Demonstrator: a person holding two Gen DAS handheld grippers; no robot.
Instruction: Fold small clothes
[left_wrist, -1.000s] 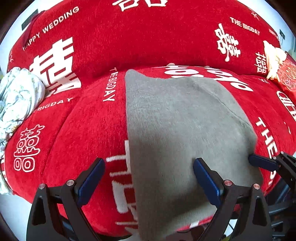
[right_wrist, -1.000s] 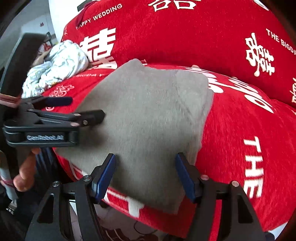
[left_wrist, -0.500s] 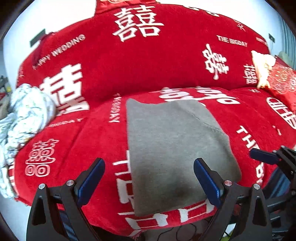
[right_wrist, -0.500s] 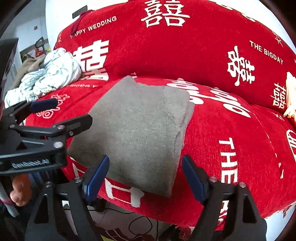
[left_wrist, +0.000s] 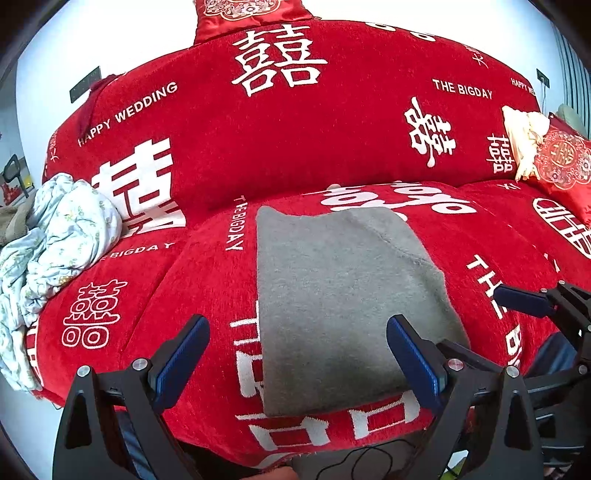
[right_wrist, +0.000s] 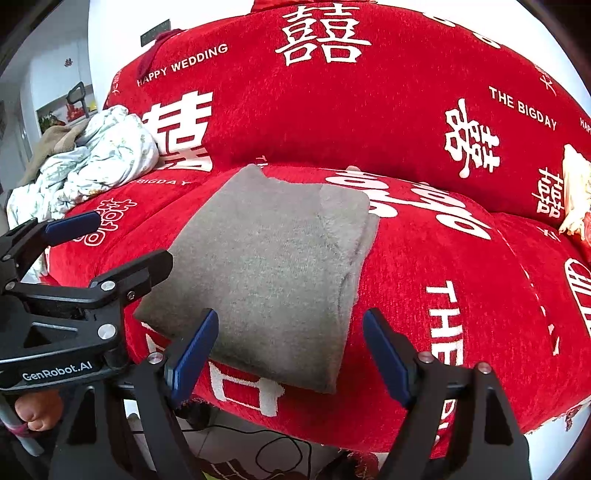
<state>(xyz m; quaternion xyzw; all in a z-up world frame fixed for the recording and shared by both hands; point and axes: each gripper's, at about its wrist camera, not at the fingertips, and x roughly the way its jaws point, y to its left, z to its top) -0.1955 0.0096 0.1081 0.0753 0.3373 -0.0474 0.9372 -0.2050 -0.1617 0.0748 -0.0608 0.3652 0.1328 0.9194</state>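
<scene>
- The grey garment (left_wrist: 343, 306) lies folded into a flat rectangle on the red sofa seat (left_wrist: 177, 295), just ahead of both your tools.
- Your right hand-held gripper (right_wrist: 290, 354) has just been opening; its jaws stand spread, nothing between them.
- Your left hand-held gripper (left_wrist: 297, 358) is spread too, and empty.
- Both have lifted back from the cloth since a second ago (the fold looks finished).
- The crumpled pale garment (left_wrist: 55, 251), far to the left, is probably next.
</scene>
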